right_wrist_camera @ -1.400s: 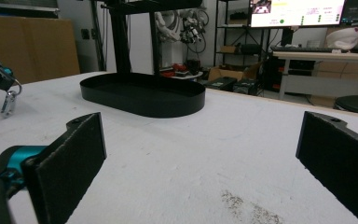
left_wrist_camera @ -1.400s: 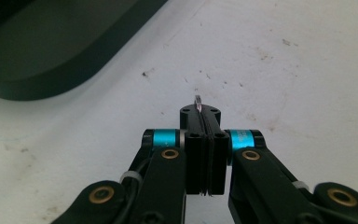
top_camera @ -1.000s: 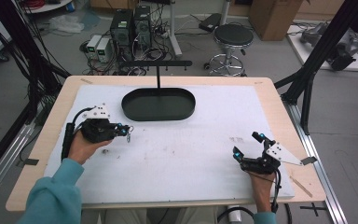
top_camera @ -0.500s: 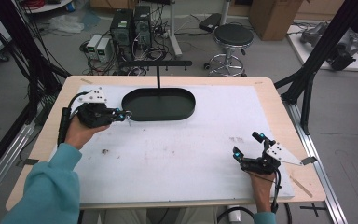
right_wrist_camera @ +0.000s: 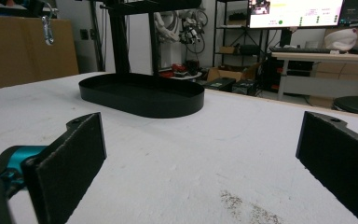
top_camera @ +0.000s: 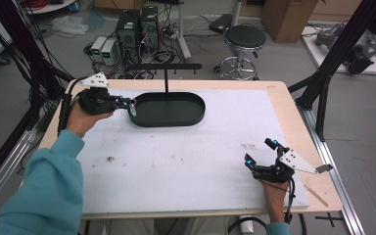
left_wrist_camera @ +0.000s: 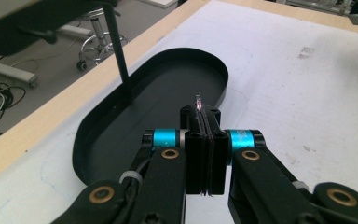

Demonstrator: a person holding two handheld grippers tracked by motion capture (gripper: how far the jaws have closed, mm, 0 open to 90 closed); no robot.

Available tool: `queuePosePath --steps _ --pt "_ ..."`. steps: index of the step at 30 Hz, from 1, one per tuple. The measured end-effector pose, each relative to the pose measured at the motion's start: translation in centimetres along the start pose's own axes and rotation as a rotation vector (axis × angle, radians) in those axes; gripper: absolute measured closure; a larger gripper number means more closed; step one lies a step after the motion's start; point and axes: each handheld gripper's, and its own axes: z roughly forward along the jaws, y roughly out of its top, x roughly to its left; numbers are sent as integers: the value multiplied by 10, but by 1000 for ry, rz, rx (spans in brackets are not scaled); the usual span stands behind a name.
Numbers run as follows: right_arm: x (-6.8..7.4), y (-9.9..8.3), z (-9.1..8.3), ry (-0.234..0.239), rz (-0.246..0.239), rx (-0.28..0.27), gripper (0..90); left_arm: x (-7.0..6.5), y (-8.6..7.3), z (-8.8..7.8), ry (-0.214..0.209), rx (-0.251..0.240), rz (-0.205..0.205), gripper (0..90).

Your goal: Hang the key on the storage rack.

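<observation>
Pinched flat between the closed pads of the left gripper: a small metal clip, thin edge poking past the tips. Held above the left end of the black tray, toward the far-left corner of the tabletop. Probably light, stiff and smooth, so apt to swivel or slip. Best gripped across its flat faces, leaving the loop free for the crossbar. Near the near-right corner, right gripper spread wide, holding nothing.
</observation>
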Motion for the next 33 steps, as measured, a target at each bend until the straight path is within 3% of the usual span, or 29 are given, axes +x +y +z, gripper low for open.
queuePosePath --steps 17,19,33 --pt "0 0 0 -4 0 -6 7 40 29 10 31 -13 -14 886" --pt "0 0 0 -5 0 -5 7 44 30 11 26 -33 -27 886" --pt "0 0 0 -7 1 -5 7 57 44 21 45 -6 -25 886"
